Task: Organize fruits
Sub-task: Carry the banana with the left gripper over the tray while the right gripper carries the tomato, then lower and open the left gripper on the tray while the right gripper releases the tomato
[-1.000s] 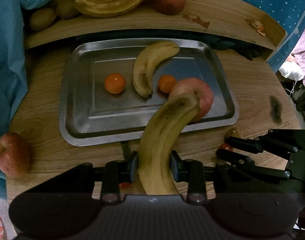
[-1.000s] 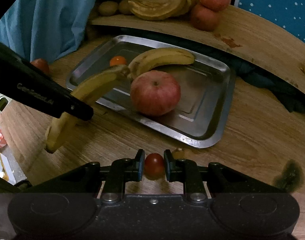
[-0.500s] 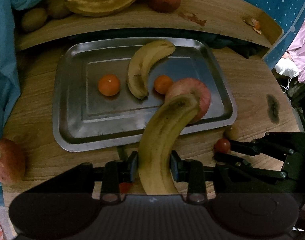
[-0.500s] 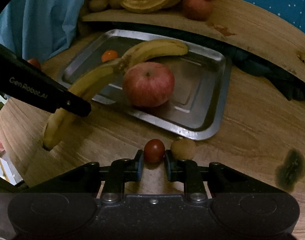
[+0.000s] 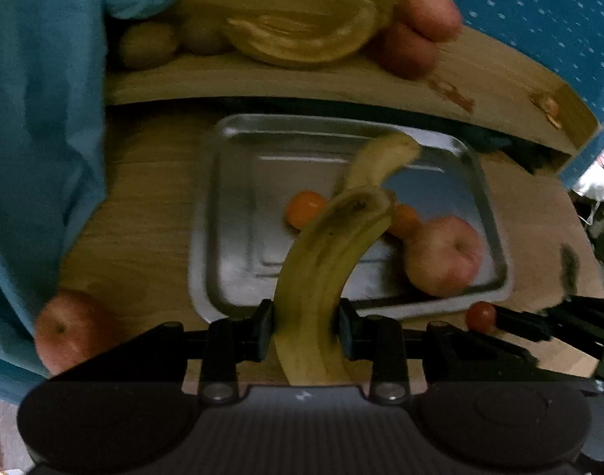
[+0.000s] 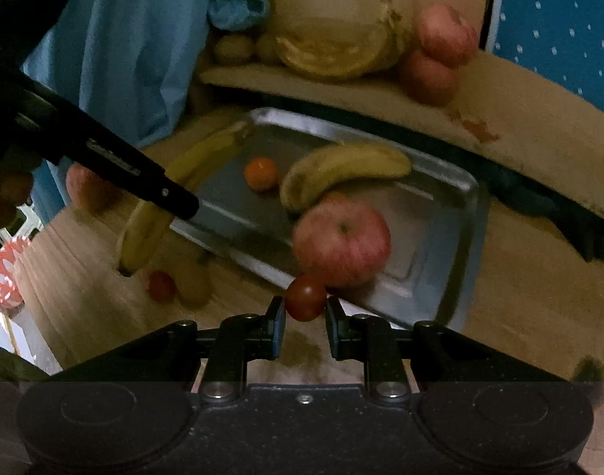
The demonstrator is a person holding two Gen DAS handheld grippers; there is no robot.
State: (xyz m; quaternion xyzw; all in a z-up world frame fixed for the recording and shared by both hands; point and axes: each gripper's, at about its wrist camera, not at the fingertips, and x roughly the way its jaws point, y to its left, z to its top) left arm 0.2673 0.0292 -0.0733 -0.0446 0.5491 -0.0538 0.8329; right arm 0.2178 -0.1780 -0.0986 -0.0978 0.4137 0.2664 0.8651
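My left gripper (image 5: 306, 316) is shut on a yellow banana (image 5: 329, 261), whose tip hangs over the steel tray (image 5: 223, 237). The tray holds a second banana (image 5: 381, 162), two oranges (image 5: 304, 209), and a red apple (image 5: 444, 255). My right gripper (image 6: 305, 316) is shut on a cherry tomato (image 6: 305, 297), held just before the tray's (image 6: 452, 237) near rim and in front of the apple (image 6: 341, 241). The right view also shows the left gripper's arm (image 6: 143, 182) across the held banana (image 6: 151, 221).
Another apple (image 5: 70, 328) lies on the wooden table at the left by blue cloth (image 5: 37, 138). A loose cherry tomato (image 6: 161, 285) and a brown fruit (image 6: 191, 281) sit before the tray. A raised wooden shelf (image 5: 341, 79) behind carries more fruit.
The right gripper has lifted the cherry tomato off the table and moved it to the tray's near rim. The left gripper, still holding the banana, has drawn back and shifted left.
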